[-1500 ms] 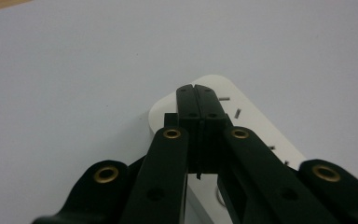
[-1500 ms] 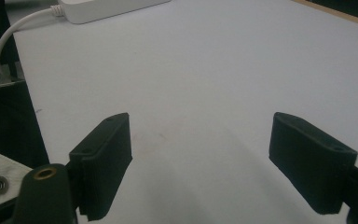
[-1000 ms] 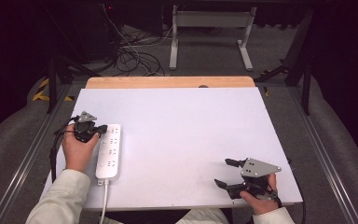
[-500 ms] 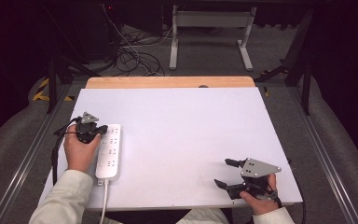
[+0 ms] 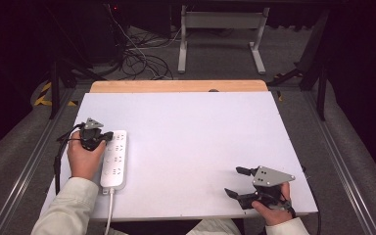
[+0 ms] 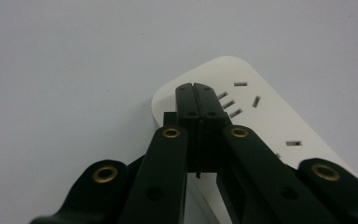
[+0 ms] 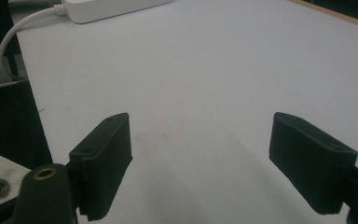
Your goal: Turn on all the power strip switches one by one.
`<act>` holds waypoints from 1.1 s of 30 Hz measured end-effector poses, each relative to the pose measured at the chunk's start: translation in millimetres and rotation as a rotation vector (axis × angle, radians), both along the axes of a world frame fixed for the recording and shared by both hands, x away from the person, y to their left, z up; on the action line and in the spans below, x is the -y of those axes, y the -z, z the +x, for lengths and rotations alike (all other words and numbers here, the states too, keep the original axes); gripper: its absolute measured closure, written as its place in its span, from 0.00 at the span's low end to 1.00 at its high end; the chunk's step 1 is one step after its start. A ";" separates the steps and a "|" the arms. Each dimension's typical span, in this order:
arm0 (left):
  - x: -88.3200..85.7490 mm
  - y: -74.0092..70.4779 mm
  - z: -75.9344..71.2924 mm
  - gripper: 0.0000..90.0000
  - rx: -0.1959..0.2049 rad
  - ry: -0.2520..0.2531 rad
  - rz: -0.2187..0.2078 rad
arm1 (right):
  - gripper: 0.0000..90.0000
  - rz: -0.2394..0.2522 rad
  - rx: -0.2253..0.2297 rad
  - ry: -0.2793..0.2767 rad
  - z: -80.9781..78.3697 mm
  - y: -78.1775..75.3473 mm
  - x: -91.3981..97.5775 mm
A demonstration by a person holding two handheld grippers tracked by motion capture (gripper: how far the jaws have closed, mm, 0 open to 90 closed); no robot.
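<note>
A white power strip (image 5: 115,159) lies along the left side of the white tabletop (image 5: 200,132), and its cord (image 5: 109,215) runs off the front edge. My left gripper (image 5: 106,136) hovers at the strip's far end, jaws pressed flat together with nothing between them. In the left gripper view the shut tips (image 6: 195,88) sit just over the strip's end (image 6: 261,121), beside its socket slots. My right gripper (image 5: 235,182) rests near the front right corner, pointing left, jaws wide apart. In the right gripper view the open gripper (image 7: 203,128) frames bare table, with the strip (image 7: 116,9) far off.
A wooden strip (image 5: 176,86) borders the table's far edge. Beyond it on the floor lie tangled cables (image 5: 142,58) and a metal stand (image 5: 220,34). Metal rails (image 5: 39,147) run along both sides of the table.
</note>
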State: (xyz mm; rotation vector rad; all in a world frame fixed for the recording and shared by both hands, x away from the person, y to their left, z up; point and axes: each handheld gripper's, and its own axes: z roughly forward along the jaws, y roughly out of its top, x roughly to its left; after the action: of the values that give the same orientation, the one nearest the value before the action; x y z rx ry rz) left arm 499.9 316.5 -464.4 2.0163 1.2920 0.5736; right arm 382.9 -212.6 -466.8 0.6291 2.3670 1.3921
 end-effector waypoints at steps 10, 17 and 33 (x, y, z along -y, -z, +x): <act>3.8 -3.9 -0.8 1.00 0.016 -0.012 0.014 | 0.24 0.009 0.002 0.004 -0.4 -0.9 1.5; 5.7 -29.1 -24.9 1.00 0.104 0.061 -0.040 | 0.24 0.016 0.001 0.008 1.0 -1.1 3.5; 13.2 -52.6 -56.1 0.98 0.148 0.178 -0.043 | 0.24 0.012 0.005 0.013 -0.1 -1.6 2.8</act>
State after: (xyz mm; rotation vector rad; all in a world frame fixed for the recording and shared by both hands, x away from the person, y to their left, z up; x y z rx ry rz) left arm 443.8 303.2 -411.8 1.9884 1.0179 0.5930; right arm 382.8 -215.4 -465.2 0.6417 2.3487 1.4014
